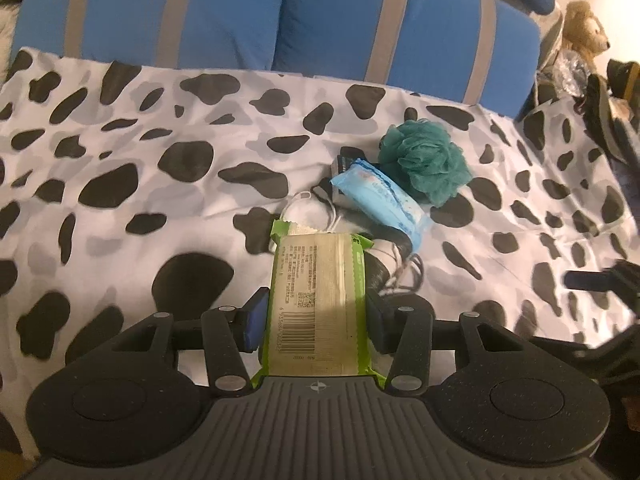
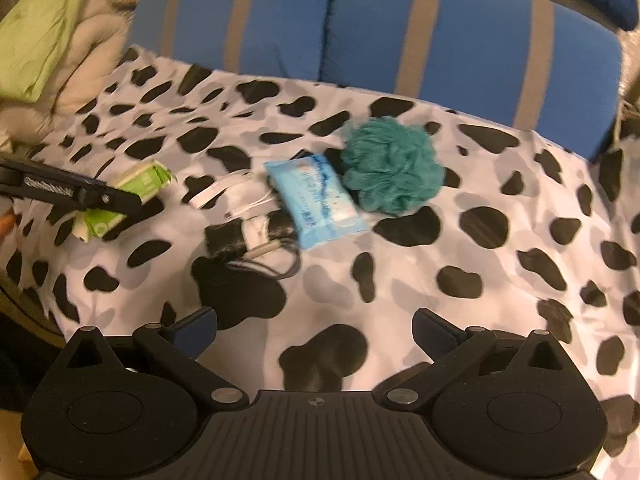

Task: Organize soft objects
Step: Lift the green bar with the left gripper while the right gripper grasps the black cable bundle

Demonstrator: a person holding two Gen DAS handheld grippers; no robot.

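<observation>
Seen from the right wrist, left to right. At nine o'clock: left gripper (image 2: 120,200), clamped on a green-and-cream plastic tissue packet (image 2: 140,184) and held above the black-spotted white bedsheet (image 2: 500,280). In its own camera, pads pressing both long sides of the packet (image 1: 316,296), long axis running straight along the fingers toward twelve o'clock.

Toward eleven o'clock of the open right gripper (image 2: 314,330): a small heap of white earphone cable (image 2: 240,204) and a black furry strip with grey cord (image 2: 240,238), tangled together, contents hard to separate. Just right of that, near twelve o'clock: a pale blue flat wet-wipe pack (image 2: 316,200), long axis slanting from eleven o'clock down to five o'clock, its far corner just beside a teal mesh bath pouf (image 2: 394,166) at one o'clock. Behind everything, blue cushions with grey stripes (image 2: 480,40).

Right jaws wide apart, nothing between them, sheet below. Likely next pick on this side: wipe pack or pouf, both nearer the right gripper than the loaded left. Wrist roll probably needed to close across the pack's short width.
</observation>
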